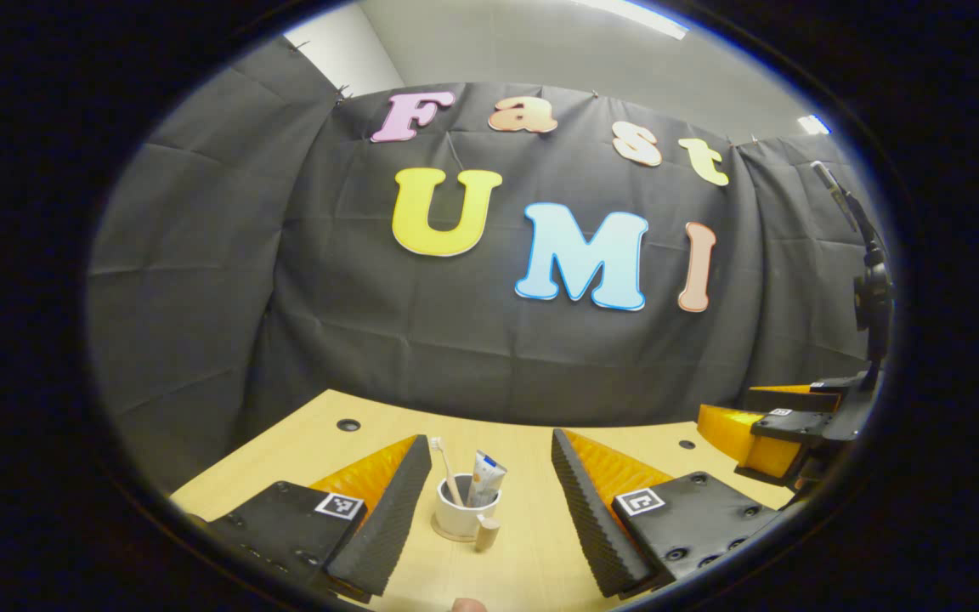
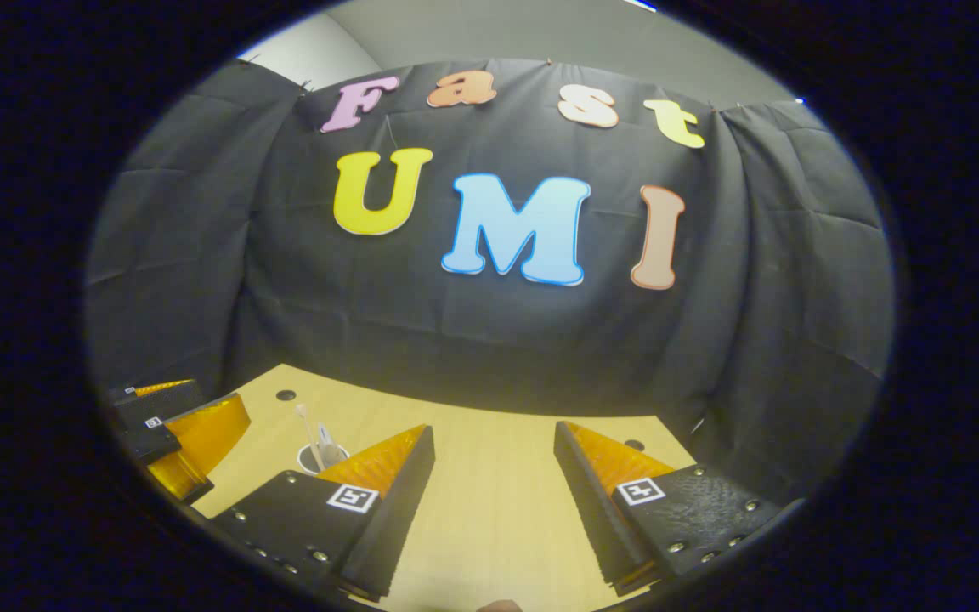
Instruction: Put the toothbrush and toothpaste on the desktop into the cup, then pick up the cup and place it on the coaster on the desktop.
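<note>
The cup [image 1: 465, 510] stands on the coaster [image 1: 454, 535] mid-desk, toothbrush [image 1: 445, 470] and toothpaste [image 1: 486, 478] upright inside. It looks a light, rigid mug, likely slick and top-heavy; its side handle or wall would be the hold. The left gripper [image 1: 489, 510] is spread wide around it, apart; the right gripper [image 2: 494, 501] gapes empty over bare desk [image 2: 498, 510], with open room on all sides.

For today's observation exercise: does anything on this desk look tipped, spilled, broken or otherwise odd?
Nothing stands out. The cup stands upright on the coaster, with the toothbrush and toothpaste leaning inside it. Both tongs, left and right, are open and apart from it.
</note>
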Motion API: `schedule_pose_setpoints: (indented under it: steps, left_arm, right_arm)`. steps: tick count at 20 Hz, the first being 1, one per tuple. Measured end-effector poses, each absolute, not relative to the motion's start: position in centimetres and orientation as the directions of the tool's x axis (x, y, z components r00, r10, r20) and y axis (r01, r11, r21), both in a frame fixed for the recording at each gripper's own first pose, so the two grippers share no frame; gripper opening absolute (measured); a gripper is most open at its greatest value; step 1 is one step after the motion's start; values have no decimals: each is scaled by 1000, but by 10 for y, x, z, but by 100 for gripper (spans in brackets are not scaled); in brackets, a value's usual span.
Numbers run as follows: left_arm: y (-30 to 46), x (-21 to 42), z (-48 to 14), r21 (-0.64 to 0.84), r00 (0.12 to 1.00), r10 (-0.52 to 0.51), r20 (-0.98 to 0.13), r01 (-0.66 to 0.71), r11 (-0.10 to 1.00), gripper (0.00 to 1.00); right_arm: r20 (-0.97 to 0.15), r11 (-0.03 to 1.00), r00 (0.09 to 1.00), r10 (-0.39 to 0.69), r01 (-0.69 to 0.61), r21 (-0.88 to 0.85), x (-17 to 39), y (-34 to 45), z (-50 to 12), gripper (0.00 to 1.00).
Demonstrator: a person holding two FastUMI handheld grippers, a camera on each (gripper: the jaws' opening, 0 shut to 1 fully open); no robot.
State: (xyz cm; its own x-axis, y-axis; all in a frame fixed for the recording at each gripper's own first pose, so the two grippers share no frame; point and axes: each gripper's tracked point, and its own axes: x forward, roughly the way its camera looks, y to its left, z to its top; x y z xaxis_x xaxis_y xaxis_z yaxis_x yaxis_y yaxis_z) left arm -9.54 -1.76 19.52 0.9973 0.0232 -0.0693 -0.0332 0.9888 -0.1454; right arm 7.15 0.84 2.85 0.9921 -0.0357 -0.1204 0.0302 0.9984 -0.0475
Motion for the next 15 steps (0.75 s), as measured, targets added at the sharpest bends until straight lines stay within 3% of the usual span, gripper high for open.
schedule_pose_setpoints:
  steps: [5, 15]
  left_arm:
    - [-25, -104, 217, -114, 999, 32, -31, -36, 993, 92]
    - [-31, -112, 226, -141, 998, 56, -9, -56, 988, 92]
  right_arm:
    - [-6, 994, 999, -37, 36, -99, 65, 5, 58, 86]
    - [-2, 995, 1000, -31, 31, -98, 60, -3, 62, 86]
